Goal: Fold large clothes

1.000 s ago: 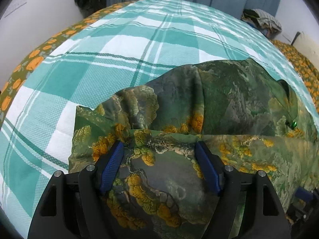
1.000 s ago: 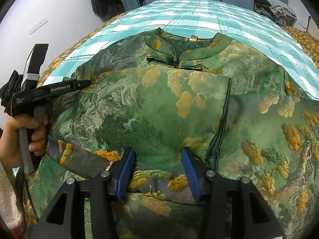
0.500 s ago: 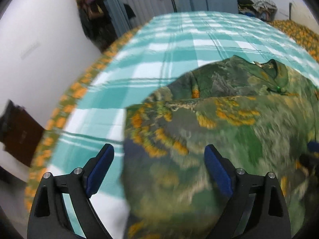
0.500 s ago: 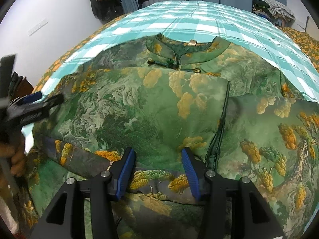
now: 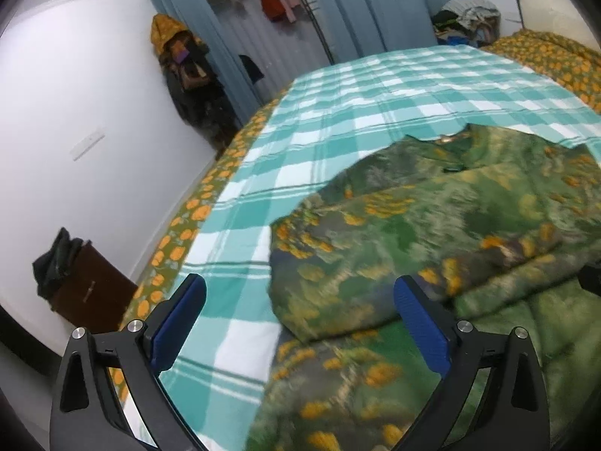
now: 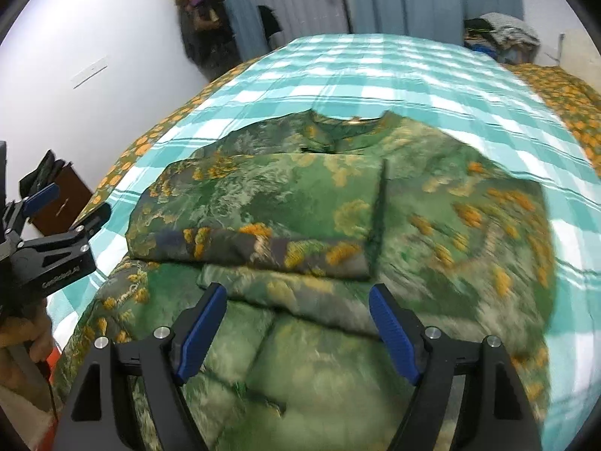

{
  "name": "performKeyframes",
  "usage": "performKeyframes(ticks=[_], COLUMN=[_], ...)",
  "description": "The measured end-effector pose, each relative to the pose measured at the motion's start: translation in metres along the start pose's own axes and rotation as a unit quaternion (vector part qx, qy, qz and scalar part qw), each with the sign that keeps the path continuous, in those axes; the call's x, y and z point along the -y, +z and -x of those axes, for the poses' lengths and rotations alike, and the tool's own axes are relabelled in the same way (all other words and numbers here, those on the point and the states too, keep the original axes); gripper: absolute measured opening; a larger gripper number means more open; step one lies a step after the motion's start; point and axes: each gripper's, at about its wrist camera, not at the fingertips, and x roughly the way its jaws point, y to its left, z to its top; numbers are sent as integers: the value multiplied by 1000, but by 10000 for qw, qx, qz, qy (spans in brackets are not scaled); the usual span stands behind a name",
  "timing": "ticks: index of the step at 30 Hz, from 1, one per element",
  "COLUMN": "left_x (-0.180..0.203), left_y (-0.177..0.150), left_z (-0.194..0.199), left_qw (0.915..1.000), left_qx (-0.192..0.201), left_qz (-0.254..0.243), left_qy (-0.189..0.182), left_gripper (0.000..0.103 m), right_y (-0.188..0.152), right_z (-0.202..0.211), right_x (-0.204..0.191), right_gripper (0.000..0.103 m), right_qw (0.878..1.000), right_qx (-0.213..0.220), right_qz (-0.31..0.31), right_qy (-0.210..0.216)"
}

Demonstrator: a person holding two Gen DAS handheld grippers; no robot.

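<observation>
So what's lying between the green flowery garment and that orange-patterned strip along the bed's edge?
Only bare teal-checked blanket. In the left wrist view it runs unbroken from the garment to the orange border, with nothing on it.

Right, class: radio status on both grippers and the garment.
Left gripper open, empty. Right gripper open, empty. Green garment part-folded on bed. Nothing in the way.

My garment is slightly glossy patterned cloth on the bed's matt woven check cover; my hand-held gripper shows matt black plastic, ribbed blue pads.
</observation>
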Motion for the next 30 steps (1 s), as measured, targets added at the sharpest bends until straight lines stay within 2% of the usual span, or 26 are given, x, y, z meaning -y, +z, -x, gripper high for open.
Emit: performKeyframes(ticks=[4, 7, 11, 13, 17, 22, 24, 26, 29, 30], left_x=[7, 8, 4, 2, -22, -70, -90, -110, -126, -126], left_y=[-15, -32, -53, -60, -84, -128, -145, -161, -183, -186], left_z=[22, 38, 45, 42, 32, 22, 17, 13, 6, 5], left_qw=[9999, 9994, 9960, 9952, 9905, 9822, 9757, 9634, 9347, 9283], left_qx=[-10, -30, -245, -336, -650, -1069, -1302, -1515, -1880, -1955], left_qz=[-77, -42, 68, 80, 207, 399, 543, 813, 1227, 1276], left_qy=[-107, -342, -852, -916, -1190, -1490, -1676, -2058, -2756, -2894], left_gripper=[100, 100, 101, 101, 101, 101, 100, 100, 100, 100], right_y=[-19, -30, -42, -47, -57, -88, -105, -122, -146, -156], right_z=[25, 46, 70, 75, 81, 91, 94, 97, 101, 101], right_x=[16, 26, 31, 30, 39, 74, 96, 120, 153, 165], right_gripper=[80, 80, 80, 80, 80, 80, 80, 80, 80, 80], right_qw=[9990, 9984, 9968, 9970, 9981, 9989, 9989, 9979, 9951, 9931], right_qx=[80, 293, 530, 546, 473, 165, -102, -404, -820, -1019], right_qz=[-253, -469, -576, -505, -389, -64, -106, -215, -428, -536], right_qy=[-350, -96, 161, 196, 65, -429, -447, -452, -357, -229])
